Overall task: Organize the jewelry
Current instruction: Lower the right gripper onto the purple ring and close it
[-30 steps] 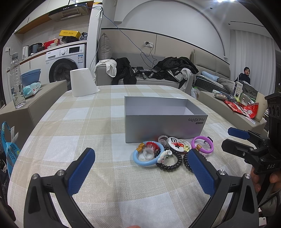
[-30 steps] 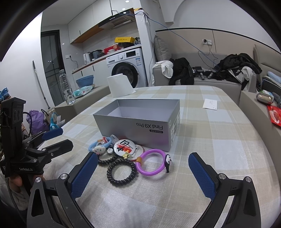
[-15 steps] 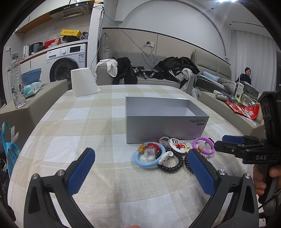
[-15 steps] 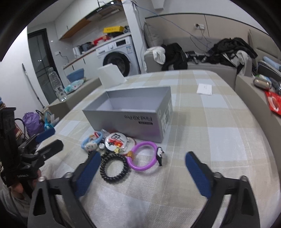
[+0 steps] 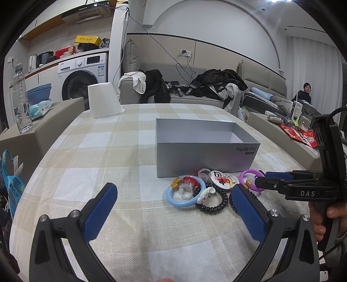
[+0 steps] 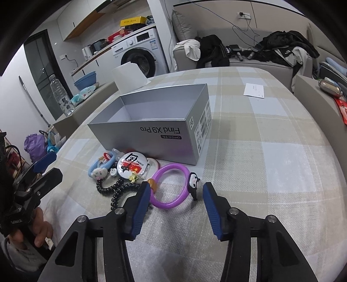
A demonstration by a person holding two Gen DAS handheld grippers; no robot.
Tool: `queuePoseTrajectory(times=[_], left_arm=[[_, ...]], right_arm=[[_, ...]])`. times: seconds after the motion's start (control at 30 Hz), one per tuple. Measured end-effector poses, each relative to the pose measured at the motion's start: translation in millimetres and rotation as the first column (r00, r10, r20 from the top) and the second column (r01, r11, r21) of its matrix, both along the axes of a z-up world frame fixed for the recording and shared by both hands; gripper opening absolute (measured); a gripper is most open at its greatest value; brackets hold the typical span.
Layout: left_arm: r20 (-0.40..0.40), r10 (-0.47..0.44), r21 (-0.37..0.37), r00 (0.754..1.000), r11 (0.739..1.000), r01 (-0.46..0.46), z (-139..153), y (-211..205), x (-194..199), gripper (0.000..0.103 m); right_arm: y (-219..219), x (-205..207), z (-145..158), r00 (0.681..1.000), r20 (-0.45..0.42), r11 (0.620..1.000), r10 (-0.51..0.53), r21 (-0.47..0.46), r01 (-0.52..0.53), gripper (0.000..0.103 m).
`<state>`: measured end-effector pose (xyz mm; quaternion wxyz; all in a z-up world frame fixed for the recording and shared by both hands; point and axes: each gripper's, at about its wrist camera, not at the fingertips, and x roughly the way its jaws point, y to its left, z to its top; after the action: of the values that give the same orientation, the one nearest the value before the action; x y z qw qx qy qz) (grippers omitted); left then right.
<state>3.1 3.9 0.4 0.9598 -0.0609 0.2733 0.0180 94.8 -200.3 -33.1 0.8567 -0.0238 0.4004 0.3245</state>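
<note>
right tongs (image 6: 176,191) closing around purple ring (image 6: 170,186), pads apart; left tongs (image 5: 173,208) wide, empty

Both fisheye views are evenly lit by cool indoor light, fairly bright and sharp in the middle. In the left wrist view a ceiling light (image 5: 275,0) flares at the top right edge. Shadows on the checked tablecloth (image 6: 260,164) are soft and faint. Straight lines bow strongly toward the borders, and black vignetting rounds off every corner. The silver box (image 6: 151,134) shows a dull sheen.
</note>
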Motion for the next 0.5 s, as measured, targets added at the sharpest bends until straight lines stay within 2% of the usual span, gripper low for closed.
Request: queuePoseTrajectory(times=[0.43, 0.5], left_arm=[[-0.024, 0.017, 0.01, 1.0, 1.0, -0.017, -1.9, 0.5, 4.4, 0.102], [-0.032, 0.019, 0.013, 0.999, 1.0, -0.019, -2.3, 0.4, 6.2, 0.102]], right_arm=[[4.1, 1.5, 0.1, 1.0, 0.011, 1.0, 0.003, -0.027, -0.003, 0.046], [4.2, 1.5, -0.1, 1.0, 0.014, 1.0, 0.003, -0.031, -0.003, 0.042]])
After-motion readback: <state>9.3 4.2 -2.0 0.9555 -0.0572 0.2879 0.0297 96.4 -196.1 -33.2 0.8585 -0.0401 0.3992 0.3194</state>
